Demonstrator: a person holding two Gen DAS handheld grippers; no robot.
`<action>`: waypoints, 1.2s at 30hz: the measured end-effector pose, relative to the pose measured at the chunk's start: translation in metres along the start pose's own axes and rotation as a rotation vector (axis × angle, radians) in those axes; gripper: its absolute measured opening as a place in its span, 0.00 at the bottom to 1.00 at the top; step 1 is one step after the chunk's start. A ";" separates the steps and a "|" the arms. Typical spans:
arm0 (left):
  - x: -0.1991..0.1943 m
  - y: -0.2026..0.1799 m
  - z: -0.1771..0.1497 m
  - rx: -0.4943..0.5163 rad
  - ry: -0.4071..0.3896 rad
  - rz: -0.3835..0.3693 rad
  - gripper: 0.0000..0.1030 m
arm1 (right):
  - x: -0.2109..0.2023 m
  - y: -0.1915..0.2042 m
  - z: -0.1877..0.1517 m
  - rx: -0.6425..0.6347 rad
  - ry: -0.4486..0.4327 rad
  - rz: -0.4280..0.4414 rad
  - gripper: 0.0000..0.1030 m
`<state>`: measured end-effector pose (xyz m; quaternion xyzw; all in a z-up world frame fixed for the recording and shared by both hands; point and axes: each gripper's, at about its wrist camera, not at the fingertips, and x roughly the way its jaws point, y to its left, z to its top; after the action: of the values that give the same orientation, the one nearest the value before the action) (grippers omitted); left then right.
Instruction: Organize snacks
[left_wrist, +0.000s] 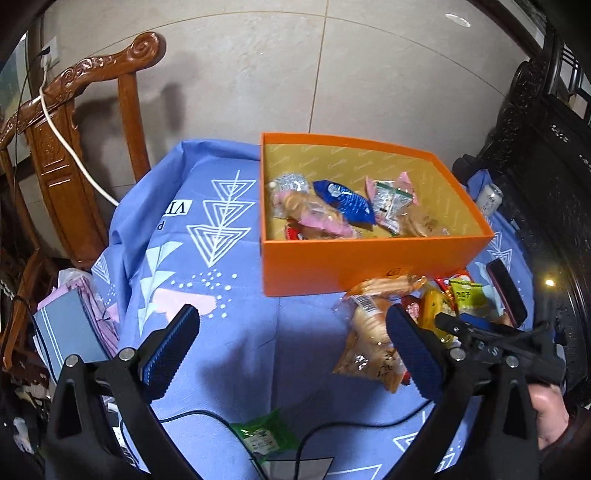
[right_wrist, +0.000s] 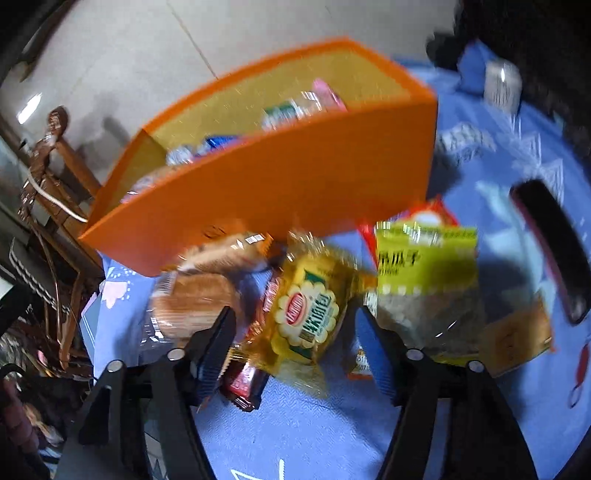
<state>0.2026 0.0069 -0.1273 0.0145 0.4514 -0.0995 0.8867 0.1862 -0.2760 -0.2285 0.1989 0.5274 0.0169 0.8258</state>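
Note:
An orange box (left_wrist: 369, 258) with a gold lining stands on the blue tablecloth (left_wrist: 240, 350) and holds several wrapped snacks, among them a blue packet (left_wrist: 349, 203). In front of it lies a pile of loose snacks, with a clear bread packet (left_wrist: 369, 332) nearest. My left gripper (left_wrist: 295, 343) is open and empty above the cloth, left of that pile. In the blurred right wrist view, my right gripper (right_wrist: 295, 332) is open, its fingers either side of a yellow cracker packet (right_wrist: 310, 306). A green seed packet (right_wrist: 424, 277) and bread packets (right_wrist: 199, 295) lie beside it, before the box (right_wrist: 280, 184).
A carved wooden chair (left_wrist: 74, 122) stands left of the table with a white cable over it. A small green packet (left_wrist: 264, 435) and a black cable lie near the front edge. A dark glasses case (left_wrist: 506, 291) and a drink can (left_wrist: 489, 199) are at the right.

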 end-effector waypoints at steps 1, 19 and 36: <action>0.001 0.002 -0.001 -0.004 0.005 0.005 0.96 | 0.005 -0.002 0.001 0.014 0.014 0.000 0.58; 0.053 -0.029 0.006 0.047 0.109 -0.059 0.96 | -0.032 -0.007 -0.014 0.001 -0.017 -0.009 0.34; 0.155 -0.105 -0.017 0.156 0.291 -0.140 0.93 | -0.072 -0.030 -0.044 0.019 -0.050 -0.004 0.34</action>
<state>0.2575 -0.1191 -0.2553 0.0658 0.5657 -0.1927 0.7990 0.1098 -0.3072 -0.1925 0.2063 0.5071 0.0054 0.8368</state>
